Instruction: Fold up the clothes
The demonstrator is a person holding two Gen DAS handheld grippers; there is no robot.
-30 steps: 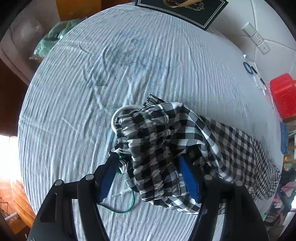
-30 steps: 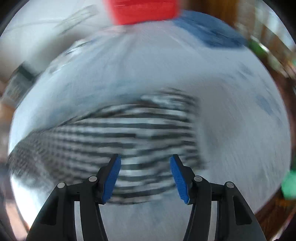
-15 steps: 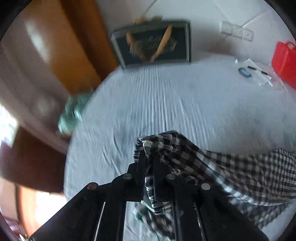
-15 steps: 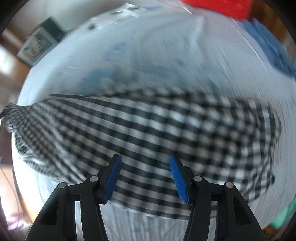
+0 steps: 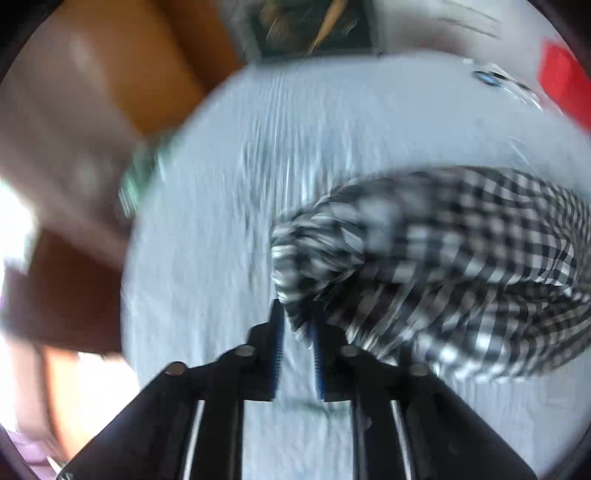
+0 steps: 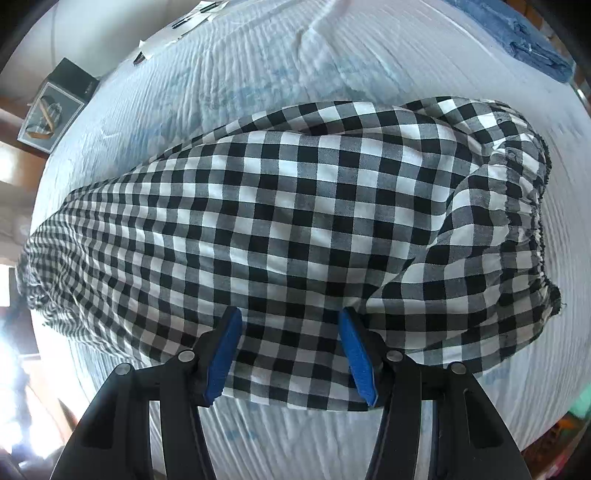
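A black-and-white checked garment [image 6: 295, 221] lies spread across the white ribbed bed cover [image 6: 258, 55]. Its gathered hem is at the right in the right wrist view. My right gripper [image 6: 290, 325] is open, with its blue pads over the garment's near edge and nothing held. In the blurred left wrist view the same garment [image 5: 461, 258] is bunched up and lifted. My left gripper [image 5: 297, 325] is nearly shut on a bunched end of the cloth at its fingertips.
A dark framed picture [image 5: 314, 26] leans at the far end of the bed [image 5: 207, 258]; it also shows in the right wrist view [image 6: 51, 110]. A red box [image 5: 565, 85] and papers are at the far right. Blue cloth [image 6: 524, 40] lies on the bed's far right.
My left gripper closed on the garment's bunched end and lifted it, swinging the view. My right gripper moved in over the garment's near edge and stayed open.
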